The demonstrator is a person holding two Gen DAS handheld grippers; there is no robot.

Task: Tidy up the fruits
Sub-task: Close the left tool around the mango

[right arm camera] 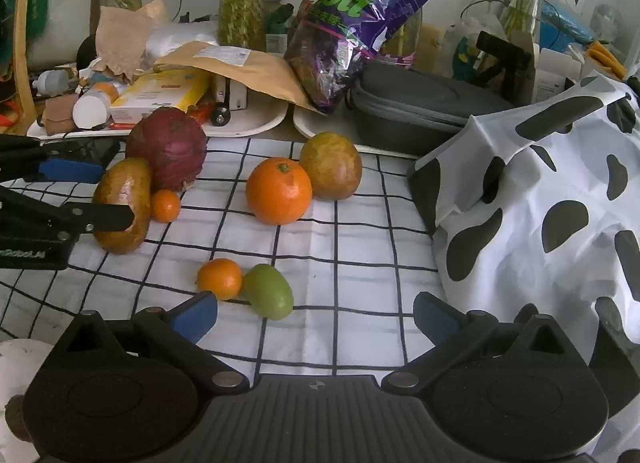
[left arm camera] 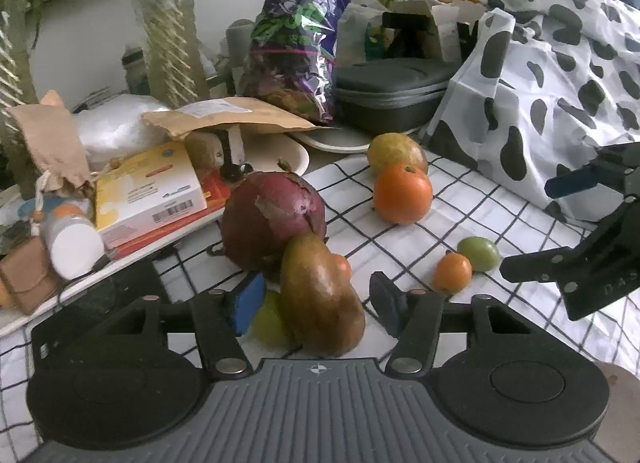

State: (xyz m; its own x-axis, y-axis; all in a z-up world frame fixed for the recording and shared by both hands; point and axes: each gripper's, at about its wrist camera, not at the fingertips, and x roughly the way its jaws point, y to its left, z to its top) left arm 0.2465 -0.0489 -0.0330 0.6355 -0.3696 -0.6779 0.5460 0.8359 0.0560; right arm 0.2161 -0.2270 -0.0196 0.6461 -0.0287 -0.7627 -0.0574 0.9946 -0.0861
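A brown-green mango (left arm camera: pixel 320 299) lies on the checked cloth (left arm camera: pixel 460 203) between the fingers of my left gripper (left arm camera: pixel 314 301), which is open; a thin gap shows at each pad. In the right wrist view the left gripper (right arm camera: pixel 116 195) straddles the mango (right arm camera: pixel 120 203). Behind the mango sit a large dark red fruit (left arm camera: pixel 274 219) and a small orange (right arm camera: pixel 165 205). A big orange (right arm camera: pixel 279 191) and a yellow-green round fruit (right arm camera: pixel 331 167) lie mid-cloth. My right gripper (right arm camera: pixel 316 319) is open and holds nothing, just short of another small orange (right arm camera: pixel 220 278) and a green fruit (right arm camera: pixel 268 291).
A cow-patterned cloth (right arm camera: pixel 540 203) heaps up on the right. At the back stand a grey zip case (right arm camera: pixel 420 107), a purple bag (right arm camera: pixel 352 31), white trays (right arm camera: pixel 264 125) with boxes and a paper envelope, and several plant vases.
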